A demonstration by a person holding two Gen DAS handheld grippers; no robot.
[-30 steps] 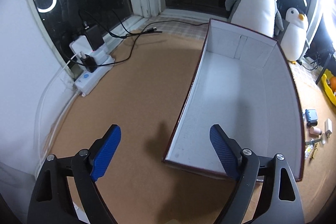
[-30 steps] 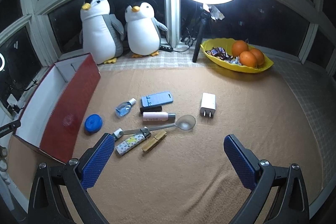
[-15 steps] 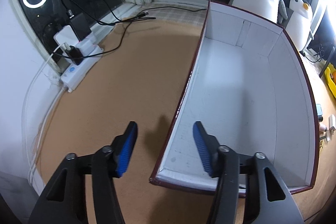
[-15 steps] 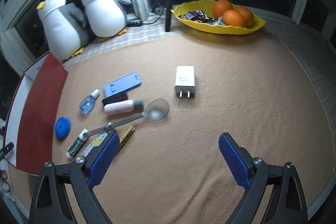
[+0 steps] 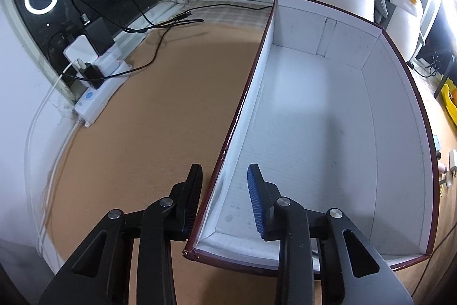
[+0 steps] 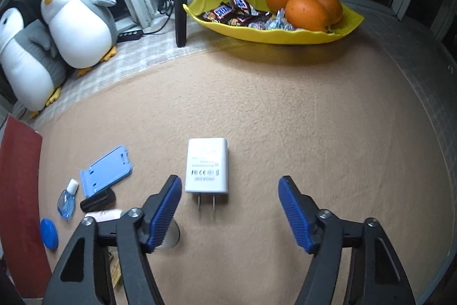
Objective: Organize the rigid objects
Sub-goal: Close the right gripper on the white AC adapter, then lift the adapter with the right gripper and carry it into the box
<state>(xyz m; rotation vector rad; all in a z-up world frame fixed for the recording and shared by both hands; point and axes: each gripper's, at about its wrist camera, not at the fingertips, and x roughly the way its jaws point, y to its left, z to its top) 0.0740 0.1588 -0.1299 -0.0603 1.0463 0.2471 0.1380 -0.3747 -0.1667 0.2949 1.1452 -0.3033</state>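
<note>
straddling the near left wall of the white-lined box (image 5: 320,116), my left hand-held gripper (image 5: 225,187) has one finger outside the wall and one inside, partly closed but not yet pressing it. my right hand-held gripper (image 6: 230,207) hangs spread wide over the table (image 6: 314,133), holding nothing. the white charger (image 6: 207,165) lies just ahead between its fingers, nearer the left one, prongs pointing back toward me. off to its left sit a blue phone stand (image 6: 106,170), a small blue bottle (image 6: 67,200) and a blue cap (image 6: 49,234). well ahead is a yellow dish (image 6: 285,33) with oranges.
</note>
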